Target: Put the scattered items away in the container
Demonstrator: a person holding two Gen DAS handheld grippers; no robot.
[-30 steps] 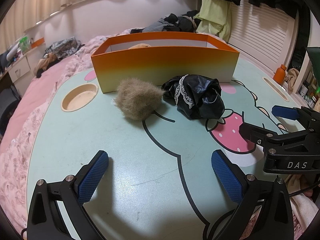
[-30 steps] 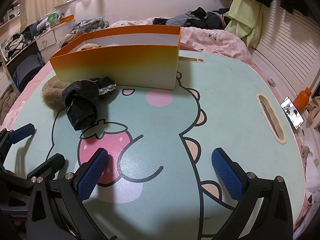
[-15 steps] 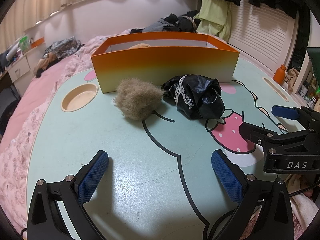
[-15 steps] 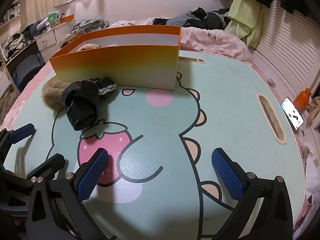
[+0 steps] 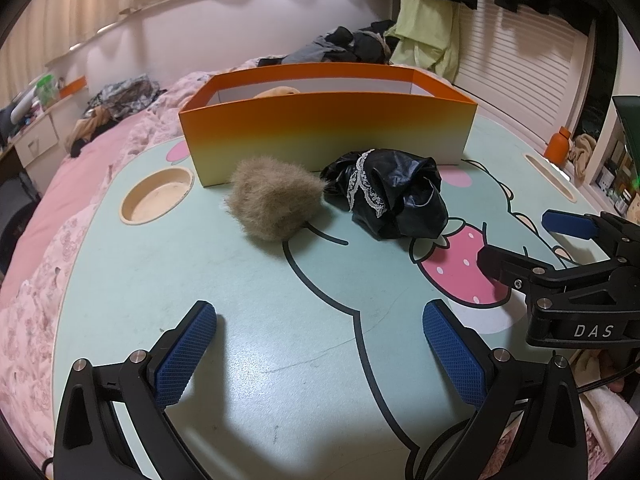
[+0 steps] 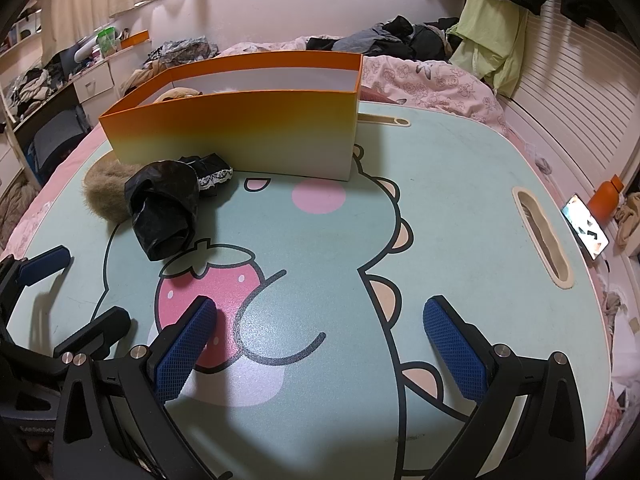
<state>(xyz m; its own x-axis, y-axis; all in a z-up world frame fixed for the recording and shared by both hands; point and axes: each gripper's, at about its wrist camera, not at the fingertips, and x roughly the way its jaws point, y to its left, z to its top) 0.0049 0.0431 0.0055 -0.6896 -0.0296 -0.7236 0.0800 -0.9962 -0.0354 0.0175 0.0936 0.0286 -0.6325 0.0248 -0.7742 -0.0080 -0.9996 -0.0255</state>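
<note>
I see the big pale green worktop with a cartoon dinosaur and a pink strawberry drawn on it (image 5: 280, 360). At its far side stands the long orange and white cardboard box (image 5: 328, 128), open on top. Just in front of the box lie two loose things: a fluffy tan fur ball (image 5: 276, 200) and, right next to it, a crumpled shiny black cloth with white lace trim (image 5: 392, 192).

My left hand-held gripper (image 5: 320, 344) hangs over the bare worktop, spread wide, with nothing in it. My right hand-held gripper (image 6: 316, 344) is spread wide too and carries nothing.

I think the fur ball is closest for my left side. I should come down low, pinch it deep in the middle, lift it above the box wall, then let go inside.

Something tan pokes up inside the box (image 6: 180, 94), but the wall hides most of it. I cannot see the box floor.
</note>
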